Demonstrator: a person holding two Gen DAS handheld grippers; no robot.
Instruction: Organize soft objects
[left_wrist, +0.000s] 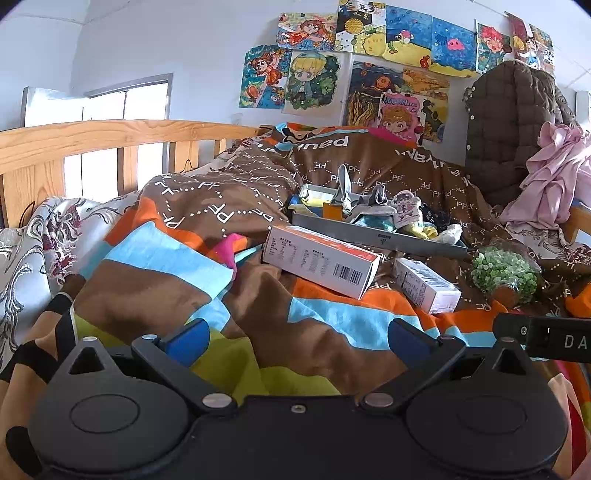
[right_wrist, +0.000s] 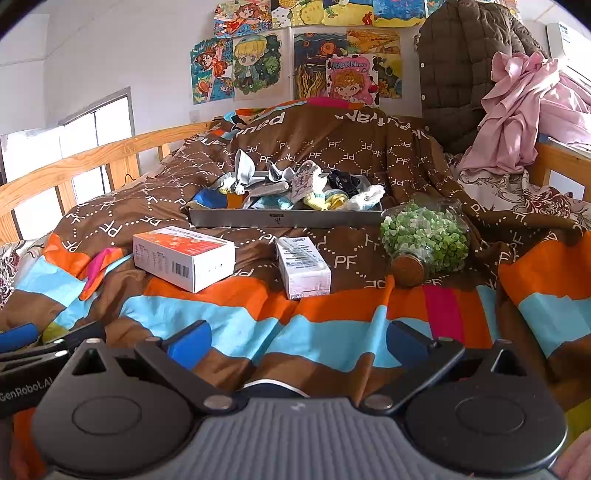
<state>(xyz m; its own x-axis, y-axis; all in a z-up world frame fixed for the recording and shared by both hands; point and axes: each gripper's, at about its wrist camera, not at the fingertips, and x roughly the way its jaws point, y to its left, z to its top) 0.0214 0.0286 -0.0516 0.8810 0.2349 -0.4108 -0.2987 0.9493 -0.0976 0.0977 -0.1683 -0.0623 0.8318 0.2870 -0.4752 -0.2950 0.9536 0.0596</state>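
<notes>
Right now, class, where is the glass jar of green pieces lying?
In the right wrist view the jar lies on its side on the brown bedspread, right of centre, just right of the small white box and in front of the grey tray's right corner.

Two white cartons (right_wrist: 183, 257), one metal tray (right_wrist: 284, 217) of socks, one cork-stoppered jar (right_wrist: 424, 238), two hand-held grippers (right_wrist: 295, 345).

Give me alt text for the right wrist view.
Open right gripper hovers empty above a striped quilt; beyond lie two boxes, a corked jar, and a grey tray of socks.
</notes>
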